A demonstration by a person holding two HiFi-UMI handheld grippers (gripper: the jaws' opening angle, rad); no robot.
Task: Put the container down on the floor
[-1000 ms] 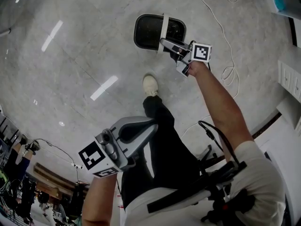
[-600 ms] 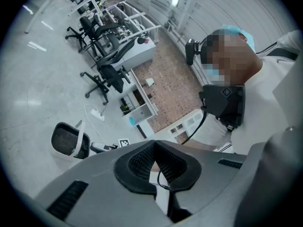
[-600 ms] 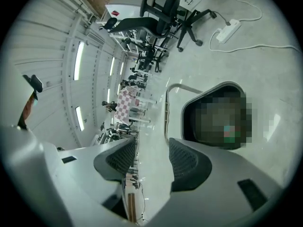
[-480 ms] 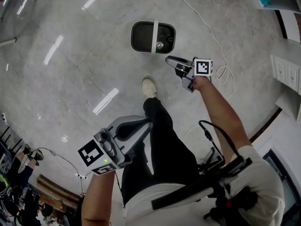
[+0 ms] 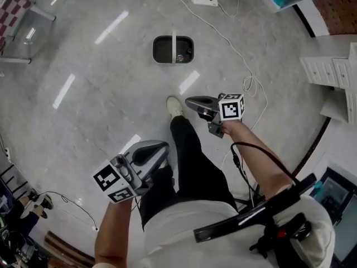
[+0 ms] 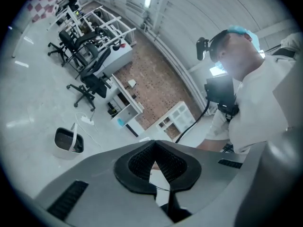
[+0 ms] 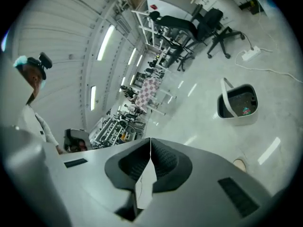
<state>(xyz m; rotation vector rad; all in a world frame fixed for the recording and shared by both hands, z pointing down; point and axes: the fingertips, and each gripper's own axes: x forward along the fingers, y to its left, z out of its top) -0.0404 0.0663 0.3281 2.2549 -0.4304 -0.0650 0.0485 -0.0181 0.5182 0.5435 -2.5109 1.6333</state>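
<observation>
The container (image 5: 173, 49), a dark bin with a white handle across its top, stands upright on the grey floor, with a small colourful item inside. It also shows in the left gripper view as the container (image 6: 66, 141) and in the right gripper view as the container (image 7: 239, 103). My right gripper (image 5: 189, 101) hangs well above and short of it, shut with nothing between its jaws (image 7: 150, 140). My left gripper (image 5: 163, 146) is held low by my leg, also shut and empty (image 6: 154, 144).
A power strip (image 5: 202, 0) and its white cable (image 5: 245, 66) lie beyond and to the right of the container. My shoe (image 5: 175, 106) stands just short of it. A white drawer unit (image 5: 329, 71) stands at the right. Office chairs (image 6: 85, 84) line the far side.
My right gripper has let go of the container's handle, drawn back toward me and shut. The container stays on the floor and now looks farther away as my head has risen.
</observation>
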